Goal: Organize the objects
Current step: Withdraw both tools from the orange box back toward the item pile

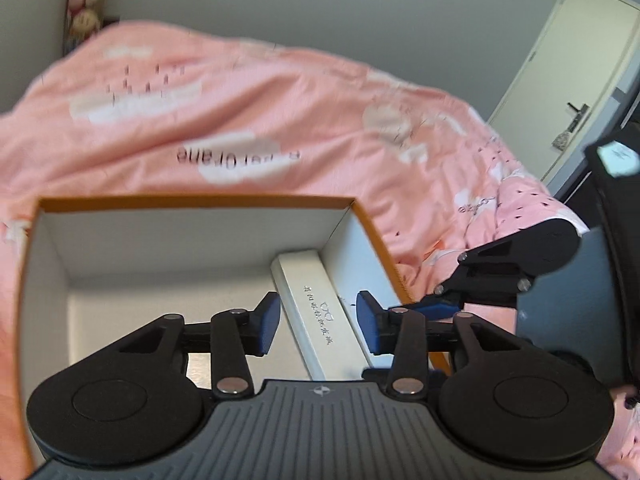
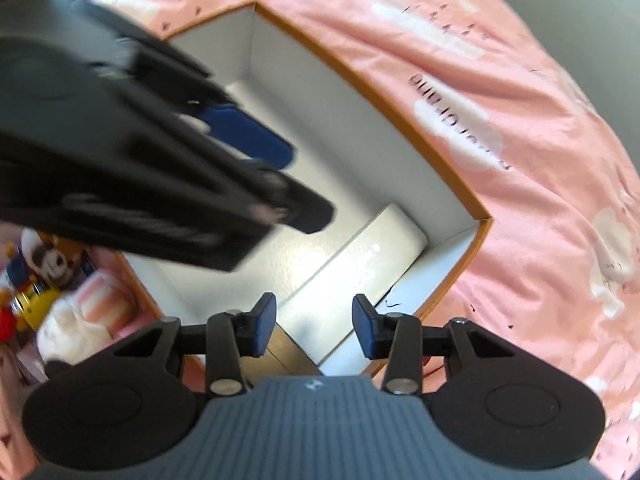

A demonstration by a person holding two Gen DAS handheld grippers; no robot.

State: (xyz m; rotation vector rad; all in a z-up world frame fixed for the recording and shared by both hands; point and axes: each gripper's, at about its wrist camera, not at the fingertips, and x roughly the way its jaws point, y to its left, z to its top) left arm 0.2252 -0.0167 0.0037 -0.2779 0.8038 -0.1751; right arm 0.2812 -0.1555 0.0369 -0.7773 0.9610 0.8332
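Both wrist views look down into an open cardboard box with an orange-brown rim and white inner walls, which rests on a pink bedspread printed with white clouds. This box serves as the landmark for all positions below.

Inside the box, a long white carton bearing a line of dark printed characters lies flat on the floor, along the wall nearest the right gripper and reaching into a corner. In the right wrist view the same white carton runs diagonally from that corner toward the camera.

The left gripper hangs above the box interior, directly over the carton. Its blue pads stand apart on either side of the carton's outline without touching it; the jaws are partly open and hold nothing. In the right wrist view the left gripper appears motion-blurred over the middle of the box.

The right gripper hovers over the near end of the box, above the carton's end. Its jaws are likewise parted, with nothing between the pads. From the left wrist view, the right gripper sits at the box's right rim.

Outside the box, beyond its left wall, plush toys lie in a heap.
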